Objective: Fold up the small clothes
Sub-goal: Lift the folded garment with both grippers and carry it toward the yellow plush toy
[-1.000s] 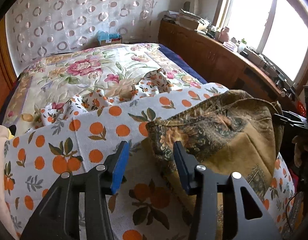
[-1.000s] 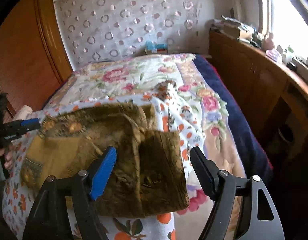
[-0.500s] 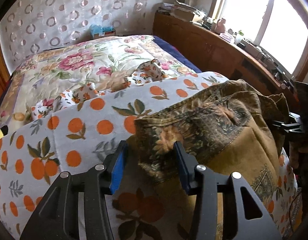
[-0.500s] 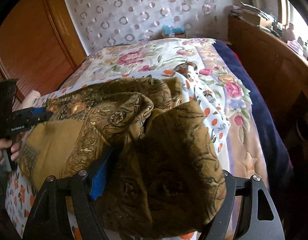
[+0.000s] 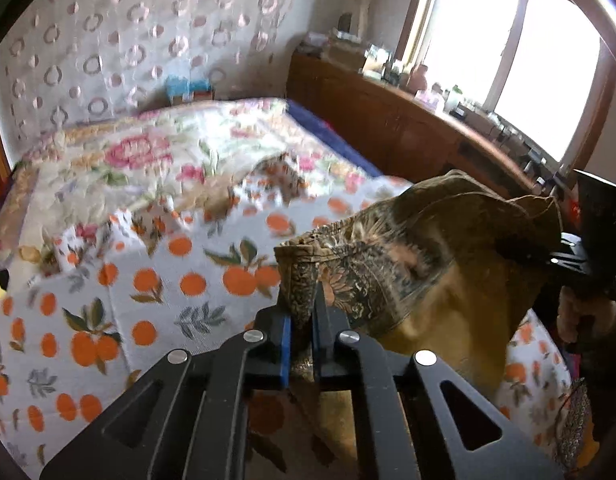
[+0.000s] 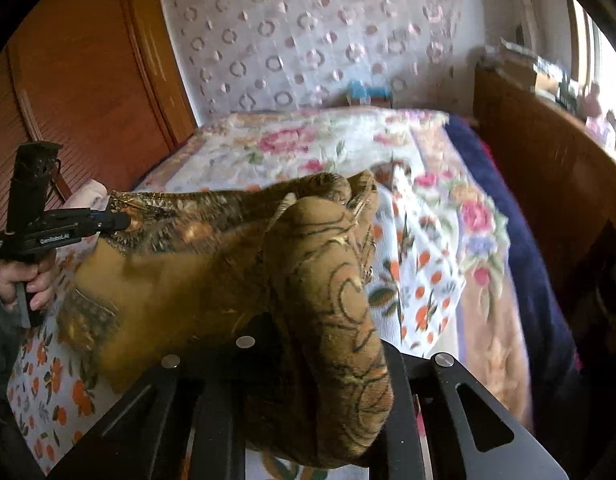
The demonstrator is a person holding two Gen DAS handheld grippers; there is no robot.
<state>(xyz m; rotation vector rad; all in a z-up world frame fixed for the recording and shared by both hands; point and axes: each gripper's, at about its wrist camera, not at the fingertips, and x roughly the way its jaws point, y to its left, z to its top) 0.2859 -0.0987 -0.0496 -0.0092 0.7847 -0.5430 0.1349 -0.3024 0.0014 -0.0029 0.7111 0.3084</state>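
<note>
A small brown-and-mustard patterned garment point(image 5: 408, 276) hangs stretched between my two grippers, lifted above the bed. My left gripper point(image 5: 301, 320) is shut on the garment's patterned hem corner. It also shows in the right wrist view point(image 6: 120, 221), pinching the garment's left end. In the right wrist view the garment point(image 6: 212, 276) drapes over my right gripper point(image 6: 308, 344) and hides its fingertips; the arms stand drawn close together with the cloth between them. My right gripper also shows at the right in the left wrist view point(image 5: 564, 258), at the garment's other end.
An orange-print white sheet point(image 5: 156, 312) lies over a floral quilt point(image 5: 140, 152) on the bed. A wooden cabinet point(image 5: 408, 128) with clutter runs along the right under the window. A wooden wardrobe point(image 6: 84, 92) stands at the left. A pale cloth point(image 6: 86, 198) lies by the left gripper.
Both grippers closed on the garment's ends, left on the hem corner, right on the bunched end. The garment rose off the sheet and now hangs between them.
</note>
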